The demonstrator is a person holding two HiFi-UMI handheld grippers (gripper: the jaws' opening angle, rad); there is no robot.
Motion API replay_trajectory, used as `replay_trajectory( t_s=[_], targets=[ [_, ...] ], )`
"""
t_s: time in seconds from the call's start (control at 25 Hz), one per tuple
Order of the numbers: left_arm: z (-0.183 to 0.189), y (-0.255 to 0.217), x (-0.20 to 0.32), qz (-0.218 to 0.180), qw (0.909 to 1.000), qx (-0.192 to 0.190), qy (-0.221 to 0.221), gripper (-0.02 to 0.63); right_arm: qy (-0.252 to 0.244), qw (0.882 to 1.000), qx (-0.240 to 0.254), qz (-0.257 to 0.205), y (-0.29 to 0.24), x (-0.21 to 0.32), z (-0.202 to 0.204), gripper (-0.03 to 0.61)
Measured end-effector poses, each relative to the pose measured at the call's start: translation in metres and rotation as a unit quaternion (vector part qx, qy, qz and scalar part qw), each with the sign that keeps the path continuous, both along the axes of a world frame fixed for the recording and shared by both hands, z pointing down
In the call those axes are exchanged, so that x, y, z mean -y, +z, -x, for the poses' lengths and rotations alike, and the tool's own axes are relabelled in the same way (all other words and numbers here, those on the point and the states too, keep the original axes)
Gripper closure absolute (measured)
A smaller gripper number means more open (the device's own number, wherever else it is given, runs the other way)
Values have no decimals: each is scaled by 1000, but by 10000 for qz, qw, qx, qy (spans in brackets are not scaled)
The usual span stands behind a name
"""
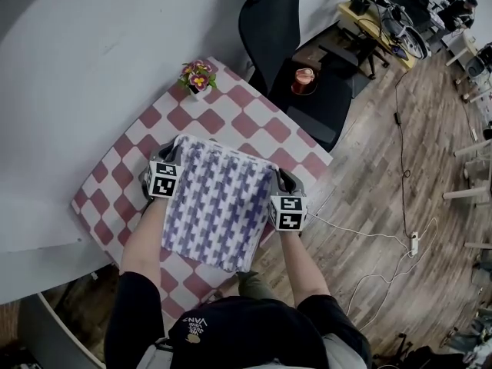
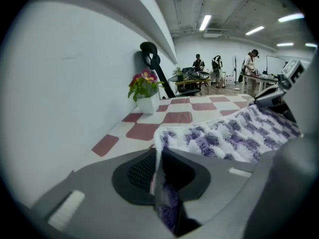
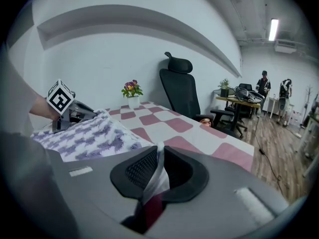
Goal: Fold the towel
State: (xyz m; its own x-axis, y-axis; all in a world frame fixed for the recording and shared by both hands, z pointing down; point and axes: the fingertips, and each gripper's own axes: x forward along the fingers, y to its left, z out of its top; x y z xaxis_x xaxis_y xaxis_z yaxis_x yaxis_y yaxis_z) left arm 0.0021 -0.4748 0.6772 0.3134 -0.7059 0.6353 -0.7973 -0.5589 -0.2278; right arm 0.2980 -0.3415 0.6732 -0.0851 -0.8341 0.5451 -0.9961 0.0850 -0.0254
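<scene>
A white towel with purple zigzag print (image 1: 217, 202) lies doubled over on the red-and-white checked table (image 1: 261, 121), its far edge stretched between my two grippers. My left gripper (image 1: 171, 160) is shut on the far left corner; in the left gripper view the cloth (image 2: 160, 183) runs pinched between the jaws and the towel (image 2: 239, 136) spreads to the right. My right gripper (image 1: 283, 181) is shut on the far right corner, with a strip of cloth (image 3: 155, 180) clamped between its jaws and the towel (image 3: 84, 138) lying to the left.
A small white pot of flowers (image 1: 197, 77) stands at the table's far corner by the wall. A black office chair (image 1: 270, 21) and a black side table with a red cup (image 1: 304, 81) stand beyond the table. Cables lie on the wooden floor (image 1: 384, 198) at the right.
</scene>
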Motion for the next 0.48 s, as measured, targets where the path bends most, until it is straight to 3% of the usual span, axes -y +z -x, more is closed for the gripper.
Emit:
replay_trajectory(
  t_s=[0.04,0.16,0.24,0.48],
  targets=[
    [2,4,1,165,9998,-29,-82,579,43,9999,48,128,3,1,-1,532],
    [17,9,5,414,9982,-203,-381,449,268,9987,264,349,8,4,-7,501],
    [27,0,5,431,9979,-253,-403,423,421,9981,316,328,4,1,-14,448],
    [48,-47,-15,289,9982,-516,-70,377,644,9965,529,97,-27,-30,-16,446]
  ],
)
